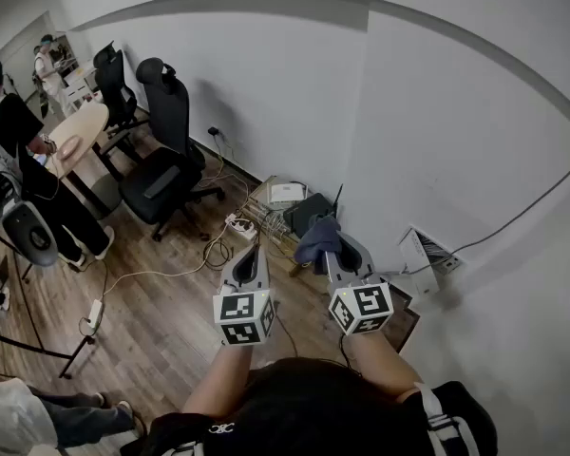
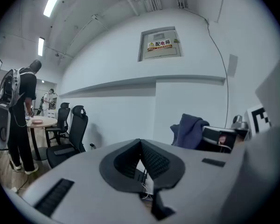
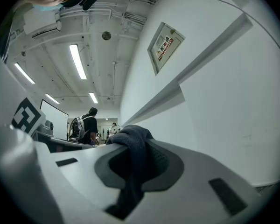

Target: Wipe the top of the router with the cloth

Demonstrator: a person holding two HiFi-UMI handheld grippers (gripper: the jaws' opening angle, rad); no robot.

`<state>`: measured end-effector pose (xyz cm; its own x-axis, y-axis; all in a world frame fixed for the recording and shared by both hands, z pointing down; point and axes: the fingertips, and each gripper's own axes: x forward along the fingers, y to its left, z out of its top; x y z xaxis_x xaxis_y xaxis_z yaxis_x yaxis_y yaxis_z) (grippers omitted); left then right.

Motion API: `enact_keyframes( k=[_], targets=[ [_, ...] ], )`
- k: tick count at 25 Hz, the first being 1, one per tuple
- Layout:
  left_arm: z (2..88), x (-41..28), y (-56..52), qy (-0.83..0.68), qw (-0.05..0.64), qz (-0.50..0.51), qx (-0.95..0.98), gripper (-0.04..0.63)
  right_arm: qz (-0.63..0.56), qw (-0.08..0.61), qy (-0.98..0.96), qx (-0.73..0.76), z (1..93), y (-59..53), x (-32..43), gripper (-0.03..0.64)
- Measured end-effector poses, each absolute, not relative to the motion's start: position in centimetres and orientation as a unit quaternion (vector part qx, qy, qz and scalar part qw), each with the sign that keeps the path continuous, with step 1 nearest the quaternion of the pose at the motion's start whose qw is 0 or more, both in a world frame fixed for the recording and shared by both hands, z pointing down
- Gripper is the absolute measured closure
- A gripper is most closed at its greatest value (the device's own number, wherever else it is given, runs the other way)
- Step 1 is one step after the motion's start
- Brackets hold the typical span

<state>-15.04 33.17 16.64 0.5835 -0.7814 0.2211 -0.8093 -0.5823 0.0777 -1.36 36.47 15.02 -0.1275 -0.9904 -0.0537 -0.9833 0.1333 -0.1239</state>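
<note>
In the head view the black router (image 1: 307, 211), with a thin antenna, sits low on a small rack by the white wall. My right gripper (image 1: 329, 251) is shut on a dark blue cloth (image 1: 316, 239), which hangs just in front of and above the router. In the right gripper view the cloth (image 3: 130, 139) bunches between the jaws of my right gripper (image 3: 141, 146) and drapes over them. My left gripper (image 1: 252, 251) is held beside it to the left, shut with nothing in it. The left gripper view shows my left gripper (image 2: 140, 144) with its jaws together and the cloth (image 2: 189, 129) off to the right.
A white device (image 1: 287, 194) lies on the rack next to the router. A power strip (image 1: 239, 226) and cables trail over the wood floor. Black office chairs (image 1: 161, 174), a round table (image 1: 76, 131) and a person (image 1: 19, 150) are to the left. An open wall box (image 1: 423, 253) is at the right.
</note>
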Motion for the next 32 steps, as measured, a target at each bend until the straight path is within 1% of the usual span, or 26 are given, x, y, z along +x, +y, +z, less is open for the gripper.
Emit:
enact_keyframes(
  k=[8,21,32],
  targets=[
    [16.5,-15.1,33.8,-0.443,0.087,0.082,0.888,0.597,-0.047,0.081,0.751,-0.653,14.5,37.0,-1.9,0.595],
    [17.7,-16.9,32.7,-0.417,0.102,0.079,0.900,0.597,-0.040,0.054,0.737,-0.673,15.4,36.7,-4.3,0.595],
    [18.1,-21.1,29.7,-0.394,0.109,0.071,0.910,0.597,-0.023,0.045,0.720,-0.692,15.0,34.6,-8.6,0.594]
  ],
)
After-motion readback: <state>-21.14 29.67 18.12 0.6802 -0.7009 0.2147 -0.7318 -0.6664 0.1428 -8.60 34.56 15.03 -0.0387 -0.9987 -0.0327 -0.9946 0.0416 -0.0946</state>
